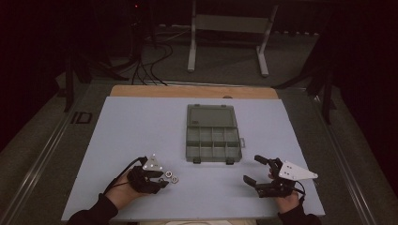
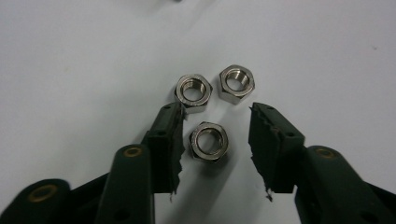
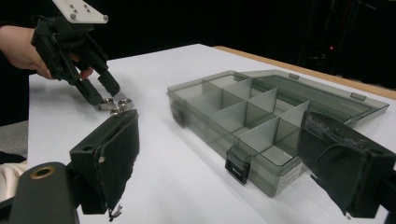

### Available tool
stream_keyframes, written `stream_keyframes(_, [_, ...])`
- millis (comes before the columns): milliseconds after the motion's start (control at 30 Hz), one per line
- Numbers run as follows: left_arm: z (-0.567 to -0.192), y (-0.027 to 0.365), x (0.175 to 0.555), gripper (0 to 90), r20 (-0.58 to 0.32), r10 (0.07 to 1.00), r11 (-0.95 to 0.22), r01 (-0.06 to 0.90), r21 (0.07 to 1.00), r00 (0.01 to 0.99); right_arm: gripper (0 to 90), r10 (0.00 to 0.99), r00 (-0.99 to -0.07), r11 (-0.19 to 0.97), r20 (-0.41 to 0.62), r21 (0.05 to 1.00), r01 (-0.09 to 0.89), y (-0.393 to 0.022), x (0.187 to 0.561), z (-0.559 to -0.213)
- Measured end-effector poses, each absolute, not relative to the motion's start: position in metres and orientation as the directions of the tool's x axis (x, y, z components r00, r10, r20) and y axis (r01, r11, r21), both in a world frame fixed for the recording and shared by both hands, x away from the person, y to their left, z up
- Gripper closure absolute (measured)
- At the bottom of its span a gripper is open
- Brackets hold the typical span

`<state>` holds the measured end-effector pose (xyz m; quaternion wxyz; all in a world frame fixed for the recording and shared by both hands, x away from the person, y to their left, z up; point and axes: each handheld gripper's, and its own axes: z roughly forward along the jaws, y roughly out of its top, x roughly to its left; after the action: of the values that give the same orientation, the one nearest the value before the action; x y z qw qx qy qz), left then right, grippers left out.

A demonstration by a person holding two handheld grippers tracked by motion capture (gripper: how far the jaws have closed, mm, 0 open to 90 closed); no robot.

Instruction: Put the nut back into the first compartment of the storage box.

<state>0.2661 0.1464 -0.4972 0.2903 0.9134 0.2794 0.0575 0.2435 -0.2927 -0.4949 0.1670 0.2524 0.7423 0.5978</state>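
Nuts: three on the table mat [image 1: 117, 136], near its front left. Left gripper [image 2: 215, 122] jaws narrowed around the nearest nut [image 2: 209, 141], pads not touching it. Right gripper [image 3: 219, 154] jaws wide, holding nothing, beside the open box [image 1: 212, 133]

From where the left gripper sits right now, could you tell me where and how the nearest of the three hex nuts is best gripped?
Grip the nearest nut across two opposite outer flats, coming straight down from above. It lies flat on the table, hole up, already between the jaws of the left gripper. The other two nuts sit close beyond it, near the tips, so closing low and square probably avoids nudging them.
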Motion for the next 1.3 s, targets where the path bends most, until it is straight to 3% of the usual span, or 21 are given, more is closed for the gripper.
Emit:
stream_keyframes(433, [-0.507, 0.148, 0.269, 63.1, -0.066, 0.531, -0.683, 0.473, 0.557, 0.845, 13.4, 0.575, -0.816, 0.158, 0.053, 0.972, 0.174, -0.293, 0.243, -0.495])
stream_keyframes(767, [-0.507, 0.145, 0.267, 70.2, -0.02, 0.528, -0.706, 0.452, 0.545, 0.849, 13.4, 0.575, -0.817, 0.16, 0.053, 0.971, 0.176, -0.293, 0.244, -0.495])
stream_keyframes(1300, [-0.485, 0.146, 0.259, 70.7, -0.017, 0.502, -0.707, 0.422, 0.568, 0.865, 13.4, 0.577, -0.815, 0.156, 0.054, 0.972, 0.175, -0.294, 0.244, -0.495])
